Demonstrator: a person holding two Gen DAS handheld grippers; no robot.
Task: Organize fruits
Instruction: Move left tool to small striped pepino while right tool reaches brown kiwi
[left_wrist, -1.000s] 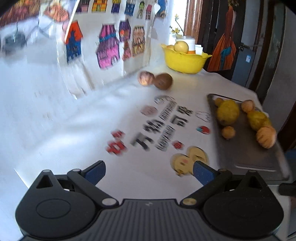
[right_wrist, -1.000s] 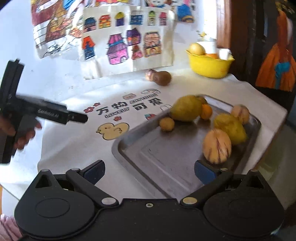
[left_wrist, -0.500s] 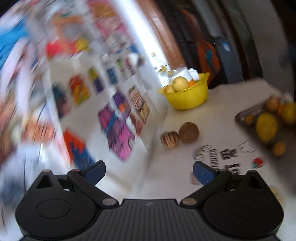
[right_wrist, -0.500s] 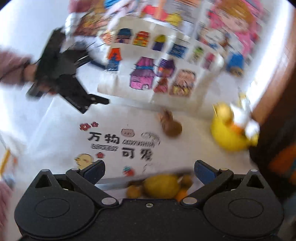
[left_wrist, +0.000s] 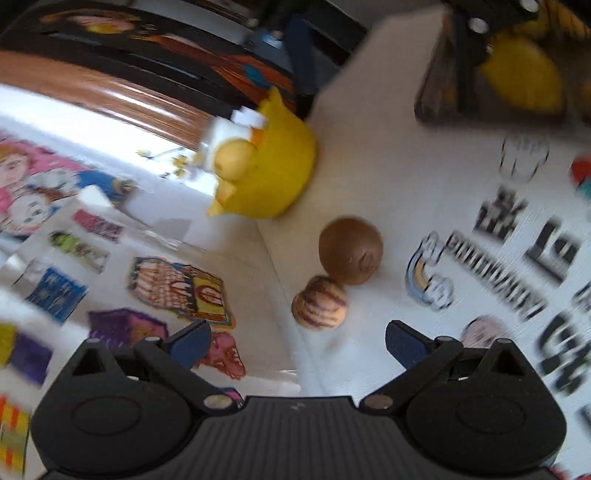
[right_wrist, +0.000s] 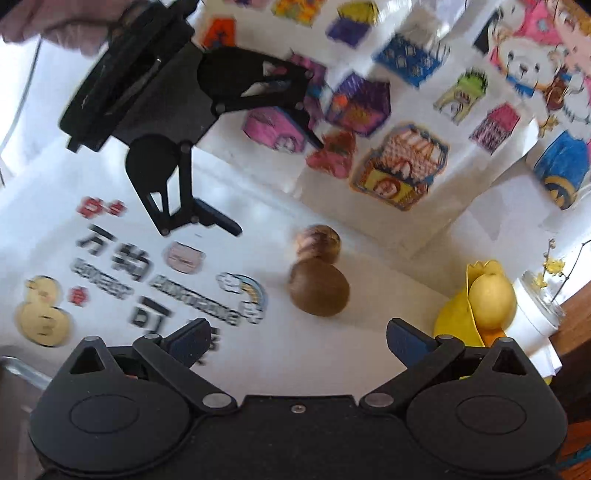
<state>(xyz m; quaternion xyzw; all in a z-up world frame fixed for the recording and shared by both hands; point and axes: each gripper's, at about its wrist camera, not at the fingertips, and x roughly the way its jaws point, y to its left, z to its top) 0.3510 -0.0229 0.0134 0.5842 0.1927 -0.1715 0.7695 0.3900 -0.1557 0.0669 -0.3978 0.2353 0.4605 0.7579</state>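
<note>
Closest thing in the left wrist view is the left gripper (left_wrist: 297, 341), jaws spread wide with nothing in them, and the small round cream fruit with purple stripes (left_wrist: 319, 302) sits just ahead of the gap on the white printed tablecloth (left_wrist: 388, 192). Touching it on the far side is the round brown fruit (left_wrist: 350, 255), so I'd say come in low and centred on the striped one, otherwise a finger probably bumps the brown one and it rolls. The right gripper (right_wrist: 298, 342) is also wide open and empty, lined up on the same brown fruit from the opposite side, so only one hand should go for each. Farther back is the yellow plastic bowl (left_wrist: 280, 177) already holding a pale yellow fruit (left_wrist: 236, 160), looks like the drop spot. The metal tray (left_wrist: 430, 96) is way off, blurry.
</note>
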